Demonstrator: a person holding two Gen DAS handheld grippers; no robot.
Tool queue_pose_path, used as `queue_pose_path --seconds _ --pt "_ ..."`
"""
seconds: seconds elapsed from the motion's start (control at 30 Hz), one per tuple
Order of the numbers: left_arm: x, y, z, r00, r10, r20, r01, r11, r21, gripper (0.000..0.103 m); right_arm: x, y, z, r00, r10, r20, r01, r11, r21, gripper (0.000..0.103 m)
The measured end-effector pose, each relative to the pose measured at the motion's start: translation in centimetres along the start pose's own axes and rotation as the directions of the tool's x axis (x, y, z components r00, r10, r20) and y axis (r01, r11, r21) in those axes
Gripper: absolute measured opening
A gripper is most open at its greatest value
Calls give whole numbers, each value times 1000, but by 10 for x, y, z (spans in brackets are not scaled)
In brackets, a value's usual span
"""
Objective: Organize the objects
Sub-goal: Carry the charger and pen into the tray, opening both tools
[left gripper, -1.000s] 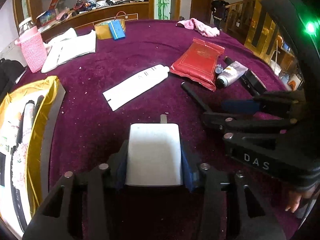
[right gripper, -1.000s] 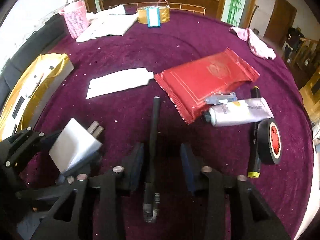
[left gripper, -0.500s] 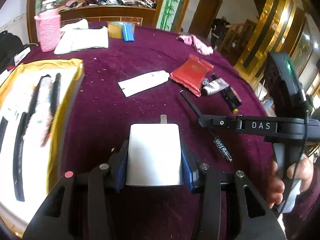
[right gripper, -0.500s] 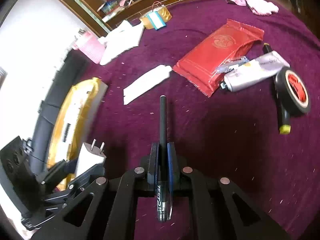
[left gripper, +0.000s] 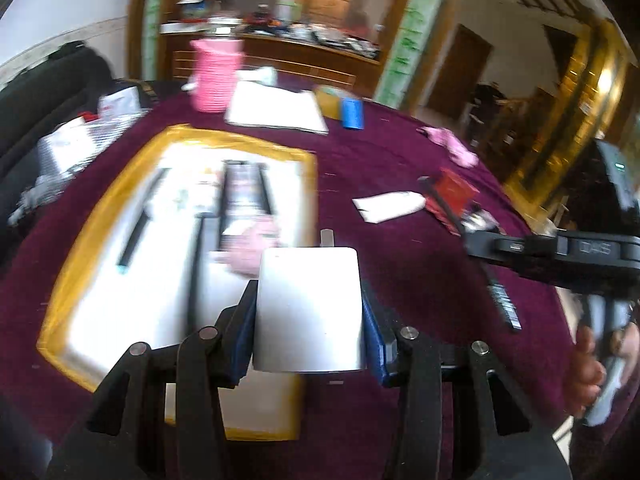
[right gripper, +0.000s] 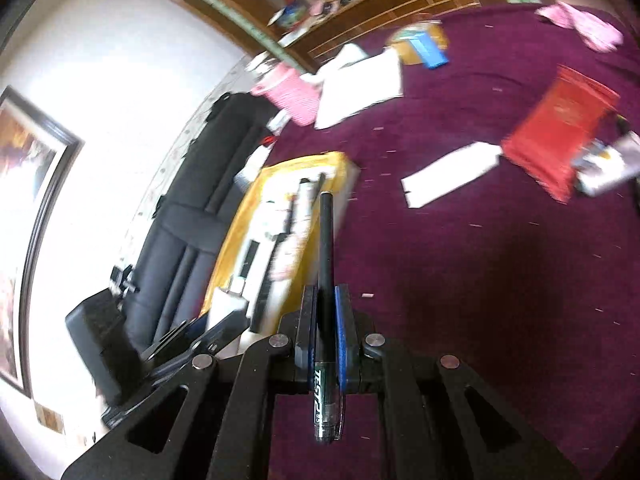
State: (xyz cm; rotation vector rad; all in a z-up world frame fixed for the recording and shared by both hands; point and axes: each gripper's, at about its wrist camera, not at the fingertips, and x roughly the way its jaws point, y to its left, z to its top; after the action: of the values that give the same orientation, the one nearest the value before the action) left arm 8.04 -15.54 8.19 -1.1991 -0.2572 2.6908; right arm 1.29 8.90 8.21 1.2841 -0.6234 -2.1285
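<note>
My left gripper is shut on a white plug charger, held above the near right corner of a gold-rimmed white tray that holds several pens and small items. My right gripper is shut on a black pen, held off the table and pointing toward the same tray. The right gripper also shows in the left wrist view, with the pen slanting through it. The left gripper with the charger shows low left in the right wrist view.
On the purple tablecloth lie a white tube, a red packet, a silver tube, white papers, a pink woven cup, a blue-tagged gold bag and a pink cloth. A black sofa stands beyond the tray.
Both grippers have swung left toward the tray. The left carries the charger over the tray's corner. The right closed on the pen and lifted it off the table.
</note>
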Motion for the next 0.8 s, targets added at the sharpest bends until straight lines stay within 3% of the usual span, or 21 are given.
queue_pose_path --seconds 0.17,0.37,0.63,0.8 --pt "1 46 2 994 109 -4 -109 993 -35 44 33 36 -1 998 15 -53 -17 999 -39 7" --pt "16 87 -2 986 162 -52 -165 985 -59 45 82 64 -7 990 11 -143 -20 998 -61 8" --pt "42 106 -10 979 152 -134 -162 984 -74 45 141 80 -18 969 -58 -241 36 995 -95 8" --pt "44 104 -12 981 142 -132 -151 987 -62 45 166 83 -23 957 -108 -268 78 990 -118 8"
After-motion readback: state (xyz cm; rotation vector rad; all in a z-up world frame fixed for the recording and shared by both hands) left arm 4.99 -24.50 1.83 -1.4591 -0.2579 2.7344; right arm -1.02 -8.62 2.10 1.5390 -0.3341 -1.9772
